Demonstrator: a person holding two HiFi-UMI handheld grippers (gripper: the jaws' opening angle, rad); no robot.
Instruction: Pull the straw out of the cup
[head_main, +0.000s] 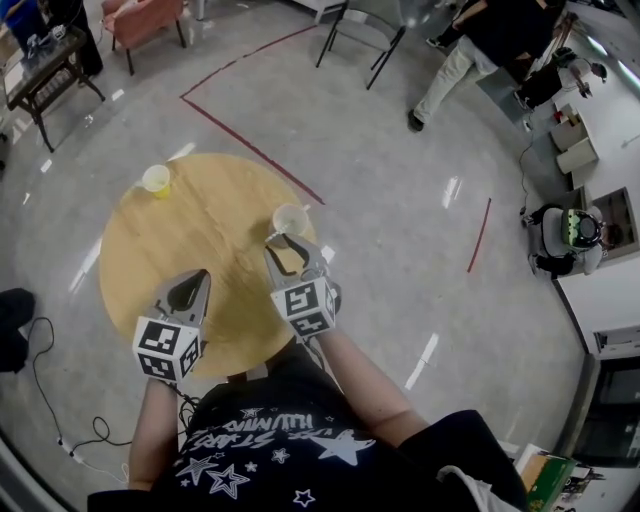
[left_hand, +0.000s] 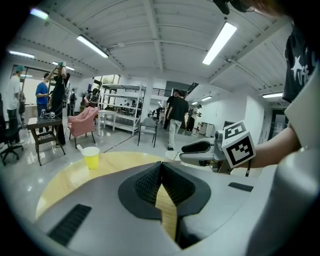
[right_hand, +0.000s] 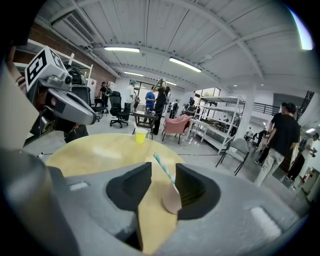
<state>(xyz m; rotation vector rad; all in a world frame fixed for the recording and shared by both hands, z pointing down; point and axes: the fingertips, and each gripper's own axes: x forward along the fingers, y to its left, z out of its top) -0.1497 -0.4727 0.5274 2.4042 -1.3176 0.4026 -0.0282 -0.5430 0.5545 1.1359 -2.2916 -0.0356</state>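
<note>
A pale paper cup (head_main: 290, 217) stands near the right edge of the round wooden table (head_main: 215, 225). In the right gripper view the cup (right_hand: 172, 200) sits low between the jaws, close to the right pad, and a blue-and-white striped straw (right_hand: 160, 164) leans out of it to the upper left. My right gripper (head_main: 289, 243) (right_hand: 161, 176) is open around it, and neither pad presses on it. My left gripper (head_main: 188, 280) (left_hand: 161, 167) hovers over the table's near side, shut and empty. A yellow cup (head_main: 156, 179) (left_hand: 91, 156) stands at the far left.
Red tape lines (head_main: 250, 148) cross the grey floor beyond the table. A black cable (head_main: 45, 395) lies on the floor to the left. A pink armchair (head_main: 145, 20), a dark side table (head_main: 45, 75), a folding chair (head_main: 365, 30) and people (head_main: 470, 50) are farther off.
</note>
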